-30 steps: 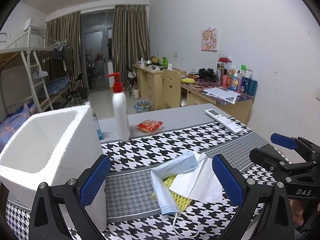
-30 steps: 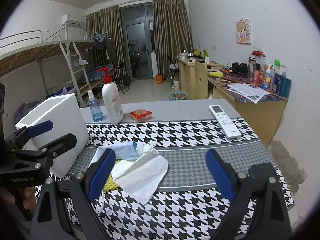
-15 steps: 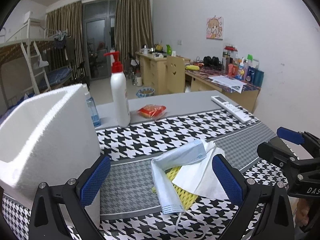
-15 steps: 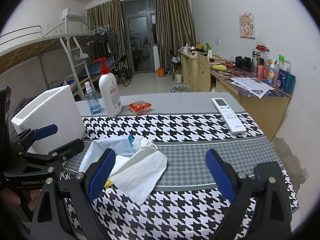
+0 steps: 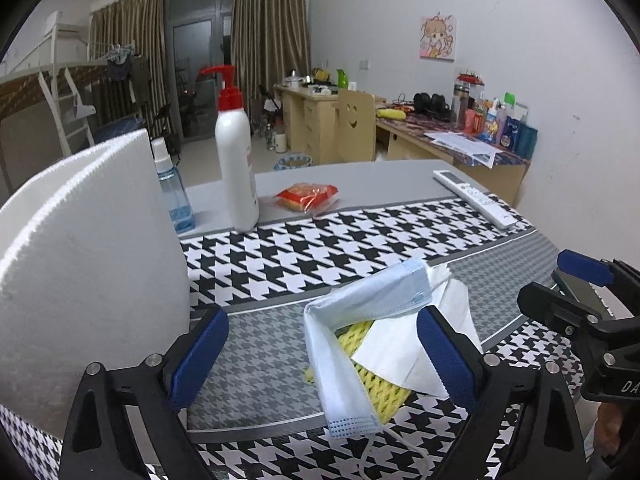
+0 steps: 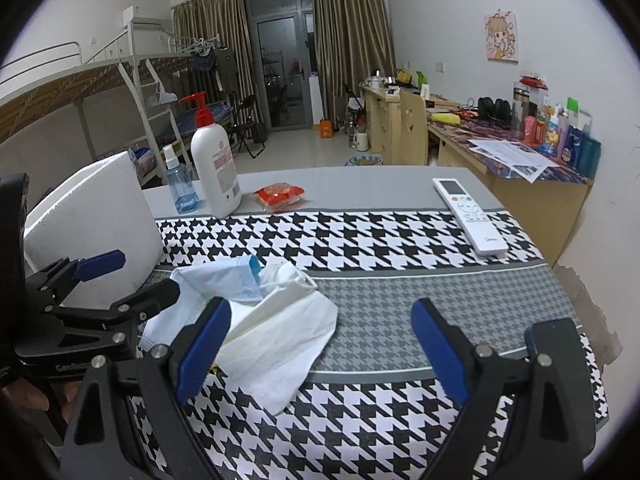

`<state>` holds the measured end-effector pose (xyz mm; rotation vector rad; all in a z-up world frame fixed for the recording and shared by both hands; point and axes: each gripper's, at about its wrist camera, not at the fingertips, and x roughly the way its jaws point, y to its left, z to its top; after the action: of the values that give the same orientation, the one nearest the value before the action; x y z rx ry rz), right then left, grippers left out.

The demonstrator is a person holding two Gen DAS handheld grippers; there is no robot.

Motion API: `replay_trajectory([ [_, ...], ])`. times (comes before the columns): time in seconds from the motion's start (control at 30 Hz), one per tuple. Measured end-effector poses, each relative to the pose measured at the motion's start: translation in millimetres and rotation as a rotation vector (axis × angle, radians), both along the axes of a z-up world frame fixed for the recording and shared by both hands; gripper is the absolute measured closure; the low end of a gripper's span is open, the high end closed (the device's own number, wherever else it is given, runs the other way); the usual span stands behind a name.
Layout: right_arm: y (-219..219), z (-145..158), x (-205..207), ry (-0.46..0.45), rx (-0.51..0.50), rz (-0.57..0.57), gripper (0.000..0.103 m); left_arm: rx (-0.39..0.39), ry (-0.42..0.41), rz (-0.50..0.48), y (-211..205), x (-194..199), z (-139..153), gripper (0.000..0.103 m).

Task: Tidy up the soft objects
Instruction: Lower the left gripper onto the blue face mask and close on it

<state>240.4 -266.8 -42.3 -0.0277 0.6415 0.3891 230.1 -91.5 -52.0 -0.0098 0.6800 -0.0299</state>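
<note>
Far edge of my table (image 5: 384, 172): a white pump bottle (image 5: 236, 160) with a red top stands upright, a small blue spray bottle (image 5: 172, 192) just beside it, a red snack packet (image 5: 306, 197) lying near. A white remote control (image 5: 476, 199) lies flat toward the table's right edge. Beyond I see wooden desks (image 6: 532, 184), a chair (image 5: 356, 128) with a smiling face, brown curtains (image 6: 352, 36) and a bunk bed (image 6: 80, 92).
</note>
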Motion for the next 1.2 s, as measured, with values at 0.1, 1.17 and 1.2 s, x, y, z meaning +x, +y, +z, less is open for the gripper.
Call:
replay_trajectory([
  [0.1,2.3,-2.5,2.4,0.01,-0.002,0.008,0.009,-0.005,0.015,0.008,2.4,2.5,-3.4,0.014],
  [1.17,36.0,-33.4,33.6,0.129,-0.07,0.086,0.009,-0.067,0.205,-0.056,11.5,25.5,-42.5,0.065],
  [1.2,38.9,-33.4,35.0,0.128,-0.079,0.089,0.009,-0.072,0.208,-0.059,11.6,26.0,-43.0,0.071],
])
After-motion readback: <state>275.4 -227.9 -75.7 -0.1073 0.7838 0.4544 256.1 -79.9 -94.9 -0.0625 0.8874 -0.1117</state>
